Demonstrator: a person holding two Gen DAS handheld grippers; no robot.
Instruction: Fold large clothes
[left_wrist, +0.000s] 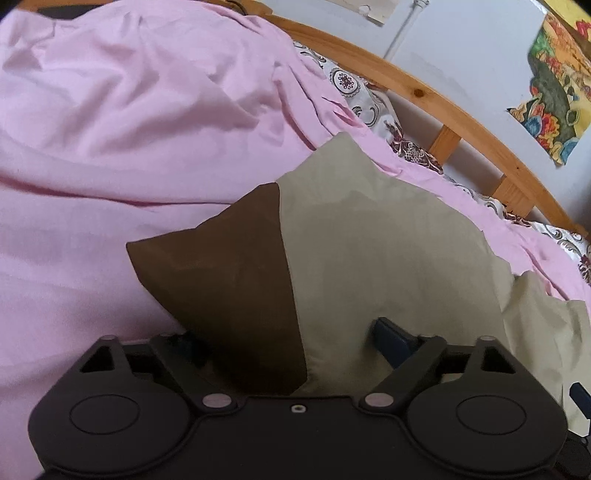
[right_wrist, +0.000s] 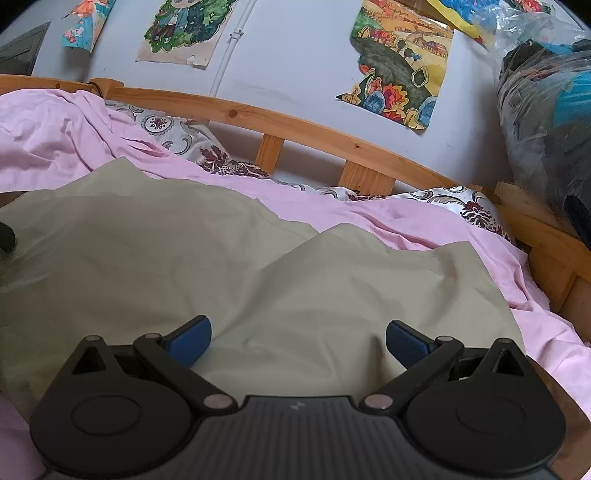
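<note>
Broadly, pink sheet (left_wrist: 110, 147) spreads ahead of both jaws to wooden bed rail (right_wrist: 303, 125). Olive cloth (right_wrist: 184, 251) lies on sheet, far edge well short of rail. Left gripper (left_wrist: 291, 343): jaws apart, cloth's brown panel (left_wrist: 229, 277) bunched between. Right gripper (right_wrist: 298, 345): jaws apart, cloth between. Clear plastic bag (right_wrist: 546, 110) beyond rail, dark and blue items inside.

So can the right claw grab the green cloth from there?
Probably yes. The right claw is open, with the green cloth bunched right between its fingers and nothing in the way.
</note>
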